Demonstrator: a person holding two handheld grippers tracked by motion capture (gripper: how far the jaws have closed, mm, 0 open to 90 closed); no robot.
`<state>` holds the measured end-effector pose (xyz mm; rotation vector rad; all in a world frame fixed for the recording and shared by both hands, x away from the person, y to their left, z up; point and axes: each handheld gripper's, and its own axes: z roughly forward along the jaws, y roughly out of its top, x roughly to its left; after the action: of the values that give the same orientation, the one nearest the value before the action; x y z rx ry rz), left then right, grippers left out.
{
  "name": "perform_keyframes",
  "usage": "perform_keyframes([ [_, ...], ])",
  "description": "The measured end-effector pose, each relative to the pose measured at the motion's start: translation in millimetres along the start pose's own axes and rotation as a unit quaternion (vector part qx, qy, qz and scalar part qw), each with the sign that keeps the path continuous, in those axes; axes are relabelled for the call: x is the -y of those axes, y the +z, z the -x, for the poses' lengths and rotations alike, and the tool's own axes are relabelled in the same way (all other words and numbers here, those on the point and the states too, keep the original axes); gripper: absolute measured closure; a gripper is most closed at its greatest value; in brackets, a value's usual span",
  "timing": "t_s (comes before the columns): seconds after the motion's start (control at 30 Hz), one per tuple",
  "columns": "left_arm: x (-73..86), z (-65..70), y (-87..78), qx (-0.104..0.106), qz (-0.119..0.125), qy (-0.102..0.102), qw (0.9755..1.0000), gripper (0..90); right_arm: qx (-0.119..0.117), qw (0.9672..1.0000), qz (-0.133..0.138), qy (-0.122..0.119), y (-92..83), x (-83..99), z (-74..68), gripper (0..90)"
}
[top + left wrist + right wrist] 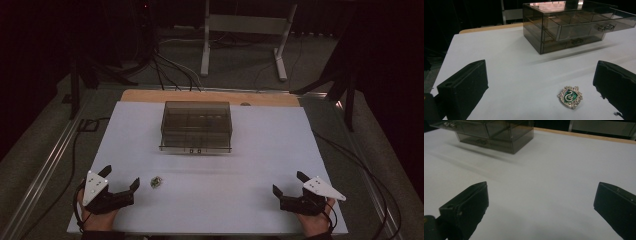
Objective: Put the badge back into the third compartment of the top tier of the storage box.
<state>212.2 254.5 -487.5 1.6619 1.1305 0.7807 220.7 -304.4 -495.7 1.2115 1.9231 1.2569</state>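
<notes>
A small silver and green crest brooch (156,182) lies flat on the white table, just right of my left gripper (120,178). In the left gripper view the brooch (570,96) sits on the table between the wide-apart black jaws, nearer the right one, and untouched. My left gripper (541,85) stands open and empty. A smoky clear drawer box (196,126) stands at the middle back; in the left gripper view the box (564,27) has its top drawer pulled out. My right gripper (289,183) rests open at the front right, its jaws (541,205) empty.
The white table top (260,150) has a wooden strip (150,95) along its far edge. Behind it stand a desk frame (245,30) and floor cables (170,70). The drawer box (491,135) is far left in the right gripper view.
</notes>
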Motion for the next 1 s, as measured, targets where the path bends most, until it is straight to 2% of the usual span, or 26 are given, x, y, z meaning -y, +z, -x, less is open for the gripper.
perform_keyframes([
  [0.07,-0.2,0.0,-1.1,-0.003,0.003,0.003,1.0,0.5,-0.002,1.0,0.004,0.007,1.3,0.3,1.1,0.0],
  [0.2,1.0,-0.6,-2.8,-0.007,0.006,0.005,0.9999,0.5,-0.001,0.9999,0.012,0.002,0.7,-0.3,0.3,0.0],
  [0.33,2.3,-2.4,-4.2,-0.001,0.016,-0.001,0.9999,0.5,-0.002,0.9998,0.018,-0.002,1.4,-0.1,0.2,0.0],
  [0.47,2.7,-1.9,-4.6,0.001,0.023,0.003,0.9997,0.5,-0.004,0.9996,0.028,-0.006,0.9,-0.4,-0.4,0.0],
  [0.57,3.3,-2.3,-3.9,0.003,0.021,0.0,0.9998,0.5,-0.005,0.9994,0.032,-0.009,0.2,-1.0,-1.3,0.0],
  [0.8,0.3,-0.3,-3.6,-0.01,0.006,0.0,0.9999,0.5,-0.005,0.9993,0.034,-0.013,-0.5,-1.7,-2.8,0.0],
  [1.0,-3.2,0.3,-4.6,-0.018,0.004,-0.001,0.9998,0.5,-0.005,0.9994,0.031,-0.016,0.0,-1.9,-4.6,0.0],
])
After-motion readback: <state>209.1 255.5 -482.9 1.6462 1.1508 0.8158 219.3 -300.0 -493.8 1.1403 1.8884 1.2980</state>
